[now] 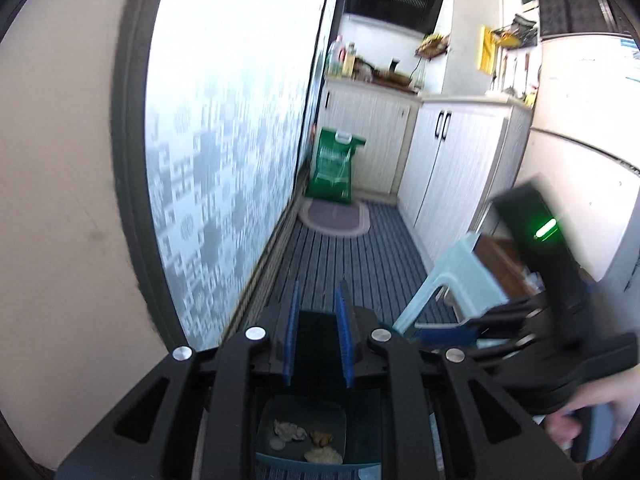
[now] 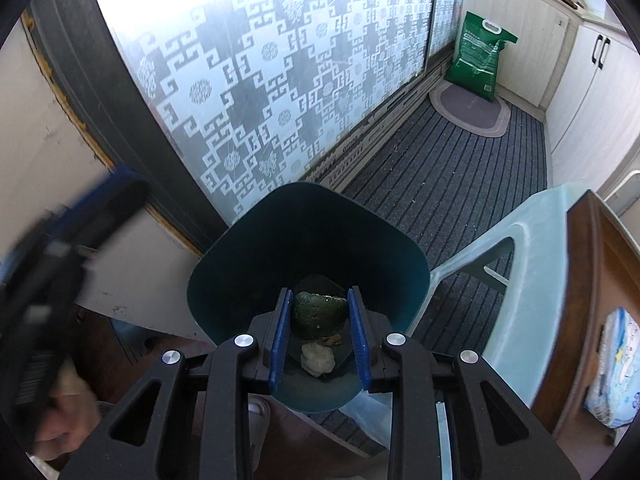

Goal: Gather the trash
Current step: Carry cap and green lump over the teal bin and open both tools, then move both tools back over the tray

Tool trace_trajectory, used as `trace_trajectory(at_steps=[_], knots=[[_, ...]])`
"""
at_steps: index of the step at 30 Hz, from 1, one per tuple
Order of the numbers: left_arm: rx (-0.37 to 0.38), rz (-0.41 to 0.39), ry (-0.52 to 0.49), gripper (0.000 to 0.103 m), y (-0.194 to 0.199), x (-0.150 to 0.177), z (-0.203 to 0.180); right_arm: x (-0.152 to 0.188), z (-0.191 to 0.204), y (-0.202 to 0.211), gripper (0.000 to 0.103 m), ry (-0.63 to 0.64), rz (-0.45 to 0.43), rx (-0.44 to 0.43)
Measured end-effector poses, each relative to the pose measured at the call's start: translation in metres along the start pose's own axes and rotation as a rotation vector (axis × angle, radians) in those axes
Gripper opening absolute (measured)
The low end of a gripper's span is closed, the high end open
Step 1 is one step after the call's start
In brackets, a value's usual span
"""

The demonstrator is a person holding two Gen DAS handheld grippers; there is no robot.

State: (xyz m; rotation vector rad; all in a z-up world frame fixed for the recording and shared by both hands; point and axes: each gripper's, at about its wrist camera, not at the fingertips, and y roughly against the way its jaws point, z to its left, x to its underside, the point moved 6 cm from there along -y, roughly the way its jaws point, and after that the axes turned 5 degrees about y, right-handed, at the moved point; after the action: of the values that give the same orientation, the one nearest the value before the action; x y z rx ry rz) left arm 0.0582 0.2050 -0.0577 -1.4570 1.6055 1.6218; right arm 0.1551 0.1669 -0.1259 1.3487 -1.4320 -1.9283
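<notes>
A teal trash bin [image 2: 256,248] stands on the floor below both grippers, with pale crumpled scraps [image 2: 318,358] and a brown bit at its bottom. My right gripper [image 2: 320,308] is over the bin's mouth, shut on a dark green avocado peel [image 2: 318,314] held between its blue pads. My left gripper [image 1: 320,304] is open and empty, raised and pointing along the kitchen floor. The bin's bottom with the scraps [image 1: 304,440] shows under the left gripper. The right gripper's body [image 1: 552,264] shows blurred at right in the left wrist view.
A pale blue plastic stool [image 2: 532,248] stands right of the bin, beside a brown wooden cabinet [image 2: 592,300]. A patterned glass sliding door [image 2: 260,80] runs along the left. A green sack [image 2: 478,56] and oval mat [image 2: 472,112] lie at the far end by white cabinets [image 1: 452,168].
</notes>
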Motion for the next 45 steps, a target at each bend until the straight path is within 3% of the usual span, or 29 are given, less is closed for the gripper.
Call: trace_trajectory(at_steps=[5,16,19,26,38,45], knots=[[0.024,-0.022,-0.026,0.02,0.015,-0.013,-0.011,0.006,0.015,-0.024,0.028,0.033,0.058,-0.004],[0.052,-0.076,-0.065,0.038,0.041,-0.028,-0.027,0.02,0.031,-0.061,0.029,0.077,0.147,0.006],[0.05,-0.094,-0.062,0.042,0.052,-0.03,-0.029,0.019,0.032,-0.06,0.041,0.078,0.138,0.001],[0.076,-0.164,-0.043,0.047,0.074,-0.042,-0.036,0.0,0.033,-0.027,0.042,0.058,0.02,-0.009],[0.17,-0.31,-0.002,0.057,0.104,-0.056,-0.057,-0.025,-0.013,0.089,0.048,-0.04,-0.301,0.084],[0.214,-0.273,0.01,0.062,0.09,-0.054,-0.077,0.0,-0.072,0.136,0.057,-0.118,-0.367,0.168]])
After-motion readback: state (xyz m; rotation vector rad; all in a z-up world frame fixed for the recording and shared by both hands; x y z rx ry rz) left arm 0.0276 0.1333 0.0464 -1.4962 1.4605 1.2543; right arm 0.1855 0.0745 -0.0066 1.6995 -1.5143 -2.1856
